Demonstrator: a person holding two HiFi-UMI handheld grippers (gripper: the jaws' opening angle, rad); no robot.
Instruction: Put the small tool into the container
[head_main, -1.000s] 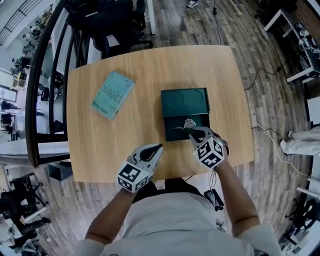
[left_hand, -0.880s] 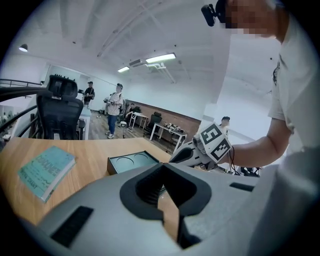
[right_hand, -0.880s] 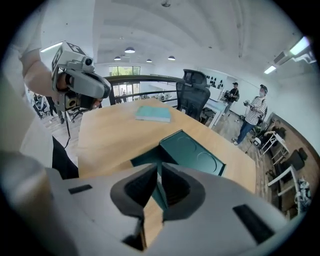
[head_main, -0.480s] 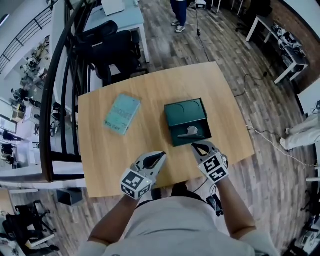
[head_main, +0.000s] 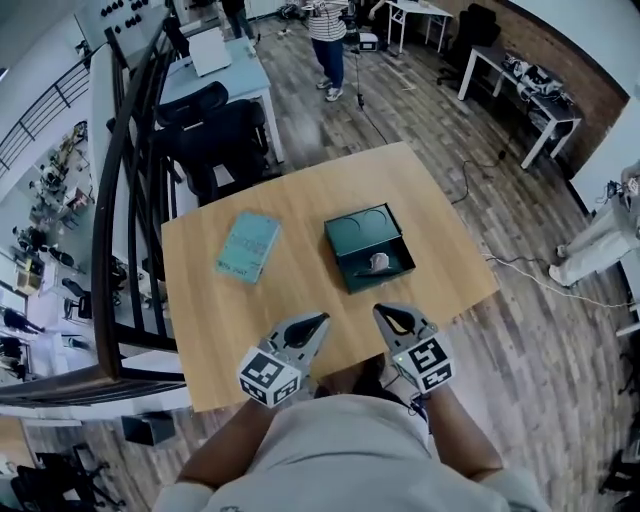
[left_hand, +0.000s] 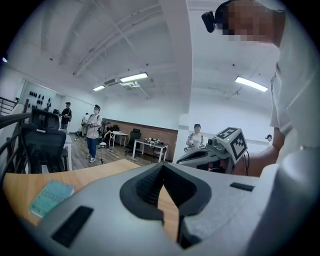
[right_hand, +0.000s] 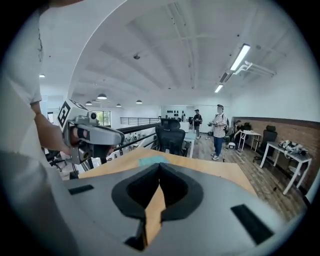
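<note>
Right hand-held gripper (head_main: 388, 317) pulled back from container (head_main: 352, 225), jaws together, tool (head_main: 380, 262) inside

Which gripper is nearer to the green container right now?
Right. In the head view the right gripper hangs just below the near edge of the green container; the left gripper is farther off, down and to its left.
</note>
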